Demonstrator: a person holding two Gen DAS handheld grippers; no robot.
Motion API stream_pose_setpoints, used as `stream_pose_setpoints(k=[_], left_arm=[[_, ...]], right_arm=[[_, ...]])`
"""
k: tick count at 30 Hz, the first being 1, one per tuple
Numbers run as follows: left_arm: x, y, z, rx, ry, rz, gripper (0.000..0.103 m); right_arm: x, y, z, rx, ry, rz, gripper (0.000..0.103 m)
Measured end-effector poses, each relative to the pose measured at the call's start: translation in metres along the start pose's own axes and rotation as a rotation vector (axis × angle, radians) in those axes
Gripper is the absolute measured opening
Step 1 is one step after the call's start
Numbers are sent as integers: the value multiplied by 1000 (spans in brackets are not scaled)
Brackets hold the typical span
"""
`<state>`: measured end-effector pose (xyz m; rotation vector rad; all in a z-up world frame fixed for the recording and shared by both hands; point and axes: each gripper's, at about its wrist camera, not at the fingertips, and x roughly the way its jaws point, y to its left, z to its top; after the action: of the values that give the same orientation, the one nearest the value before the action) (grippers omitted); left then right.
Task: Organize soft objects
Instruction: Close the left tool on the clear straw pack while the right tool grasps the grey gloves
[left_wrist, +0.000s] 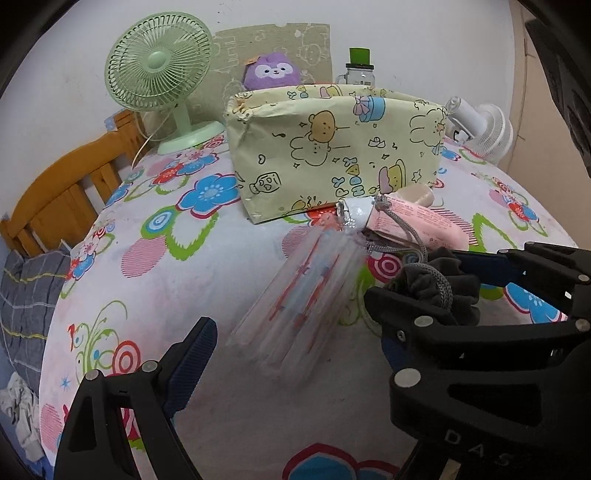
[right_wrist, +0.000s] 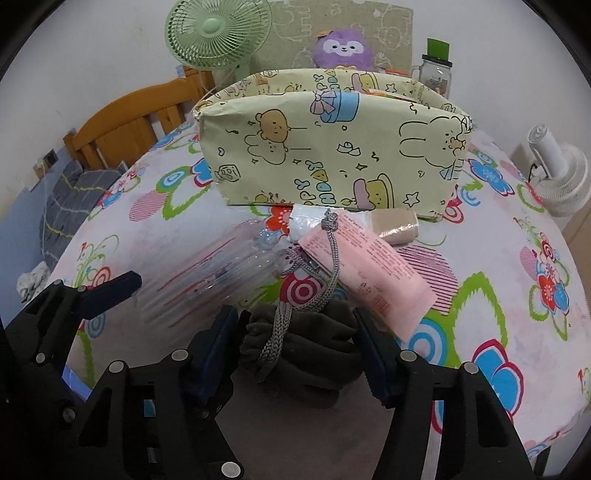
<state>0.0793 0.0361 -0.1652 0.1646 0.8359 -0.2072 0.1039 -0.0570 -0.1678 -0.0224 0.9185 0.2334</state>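
Fingers (right_wrist: 229, 332) of the right gripper (right_wrist: 295, 343) pressed on both sides of the dark pouch (right_wrist: 306, 354) on the bed (right_wrist: 498, 258), near the yellow box (right_wrist: 332, 147), while the left gripper (left_wrist: 291, 339) stood wide open, holding nothing.

The right gripper (right_wrist: 295, 350) points down at a flower-printed bedsheet (right_wrist: 517, 295), its 2 blue-padded fingers (right_wrist: 218, 350) set on either side of a dark grey drawstring cloth pouch (right_wrist: 306, 354) and touching its sides. The pouch's grey braided cord (right_wrist: 325, 266) trails up over a pink plastic packet (right_wrist: 369, 266). Beside that lie a clear plastic bag (right_wrist: 221, 266) and a beige roll (right_wrist: 397, 225). Behind stands a pale yellow cartoon-printed box (right_wrist: 332, 147). The left gripper (right_wrist: 110, 291) shows at the left edge.
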Motion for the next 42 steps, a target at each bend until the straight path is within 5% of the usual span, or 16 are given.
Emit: stream_pose_setpoints(k=[10,19,21,32,42], left_arm=[[4,3,17,-8,-32,-8,91],[16,3,22,4,-13,-3,74],[18,4,22,-15,-15,0,62],[17,-1,18,-51,-5,-35,36],[-1,-13,17,-83,-32,-34,25]], right_arm=[[-12,-5,11,6,-42,-5,62],[-7,-9,18,15,-34,-2,62],[-6,-10,19,16,-32,-4,62],[-4,-14,19,34,-36,-20,62],[-9,-15,14,43,-54,-32,62]])
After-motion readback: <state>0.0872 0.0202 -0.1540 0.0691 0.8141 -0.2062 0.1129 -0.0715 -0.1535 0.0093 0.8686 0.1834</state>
